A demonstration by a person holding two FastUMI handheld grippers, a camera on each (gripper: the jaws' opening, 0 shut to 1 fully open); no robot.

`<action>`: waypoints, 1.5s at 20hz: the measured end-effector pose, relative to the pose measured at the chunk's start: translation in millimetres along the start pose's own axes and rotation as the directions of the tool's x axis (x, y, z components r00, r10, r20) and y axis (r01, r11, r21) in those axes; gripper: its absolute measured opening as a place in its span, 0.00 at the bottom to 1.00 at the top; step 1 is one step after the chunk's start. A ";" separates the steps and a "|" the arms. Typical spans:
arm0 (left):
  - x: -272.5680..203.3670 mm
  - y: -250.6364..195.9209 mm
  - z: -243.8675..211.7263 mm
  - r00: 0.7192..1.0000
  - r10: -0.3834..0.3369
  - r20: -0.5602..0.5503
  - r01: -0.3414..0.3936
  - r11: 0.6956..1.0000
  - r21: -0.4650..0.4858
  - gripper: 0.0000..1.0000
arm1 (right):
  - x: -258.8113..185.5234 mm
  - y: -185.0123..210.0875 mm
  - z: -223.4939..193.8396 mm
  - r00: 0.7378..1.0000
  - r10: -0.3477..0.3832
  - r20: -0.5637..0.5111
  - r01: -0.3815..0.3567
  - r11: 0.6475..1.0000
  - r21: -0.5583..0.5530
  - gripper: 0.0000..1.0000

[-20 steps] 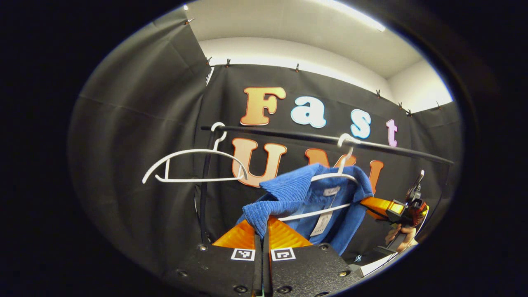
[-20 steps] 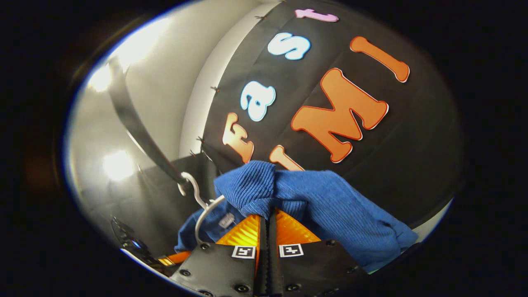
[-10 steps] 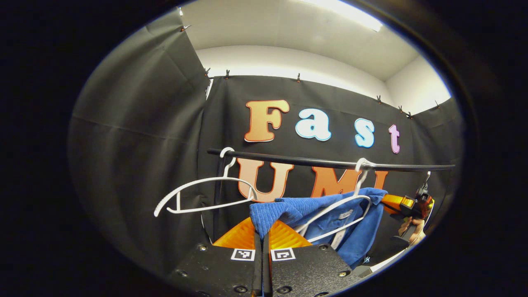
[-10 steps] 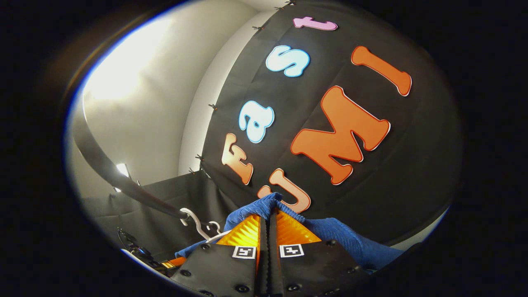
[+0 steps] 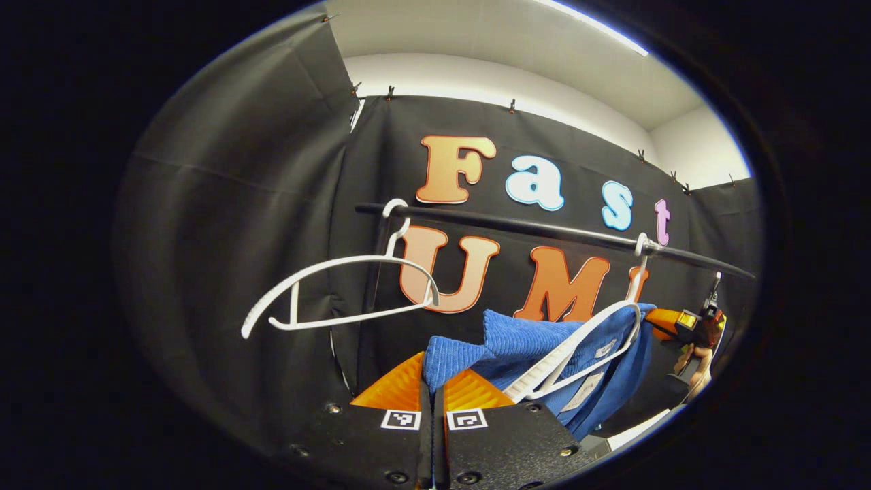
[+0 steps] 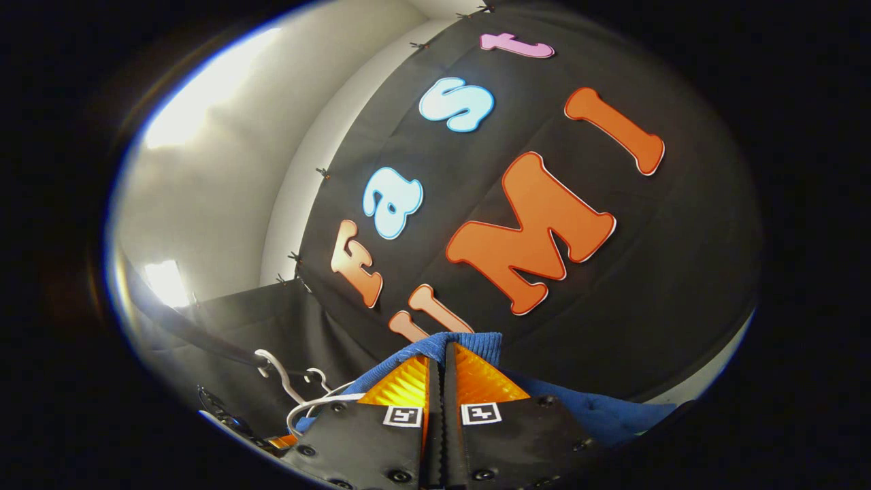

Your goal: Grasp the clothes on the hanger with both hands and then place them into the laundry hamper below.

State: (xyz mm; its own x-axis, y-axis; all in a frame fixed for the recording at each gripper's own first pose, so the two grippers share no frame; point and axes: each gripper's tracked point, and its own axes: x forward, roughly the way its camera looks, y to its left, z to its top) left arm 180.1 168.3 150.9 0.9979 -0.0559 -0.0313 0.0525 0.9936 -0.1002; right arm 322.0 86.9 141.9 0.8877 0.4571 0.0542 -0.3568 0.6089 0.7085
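Clothes here means one blue corduroy garment (image 5: 537,340), draped partly over a white hanger (image 5: 578,347) that hooks on the black rail (image 5: 544,231). We hold it at two places. In the left gripper view our left gripper (image 5: 433,388) has its orange fingers (image 5: 398,384) pressed together on a bunched fold of the cloth. In the right gripper view our right gripper (image 6: 442,371) is likewise clamped on a ridge of blue fabric (image 6: 442,342), with more of it trailing off below and to the side. Farther off in the left gripper view the right gripper (image 5: 670,320) shows at the garment's far shoulder, held by a hand (image 5: 694,361).

We judge that the garment is only half free: the hanger's arm lies across the cloth, and its hook sits on the rail. The main risk is that the collar or a shoulder catches on the hanger as we pull, so the hanger rides along, tips, or drops off the rail. A second white hanger (image 5: 340,292), bare, hangs near on the same rail and could be knocked. Each grip takes only a small pinch of thick ribbed cloth, so a sharp tug could slip the fold out of one pair of fingers and leave the weight on the other. We see no hamper, so the lowering must be aimed without sight of it.
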 end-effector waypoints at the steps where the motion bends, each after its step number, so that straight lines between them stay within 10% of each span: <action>1: 0.8 -0.6 -6.5 1.000 -0.004 -0.008 0.004 1.000 0.000 0.01 | 0.0 -6.2 -2.1 1.000 -0.015 -0.006 0.015 1.000 0.000 0.07; 30: -53.5 -81.2 -169.2 0.959 -0.096 -0.266 0.104 0.995 0.014 0.01 | -132.6 -105.1 -115.4 0.923 -0.338 -0.185 0.308 0.935 -0.175 0.08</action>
State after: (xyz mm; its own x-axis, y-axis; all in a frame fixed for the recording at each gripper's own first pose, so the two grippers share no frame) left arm 116.2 74.0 -7.6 0.9425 -0.1753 -0.2845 0.1561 0.9837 -0.0888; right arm 208.2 37.1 -21.0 0.8860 0.3360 -0.3197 -0.1116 0.8235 0.5563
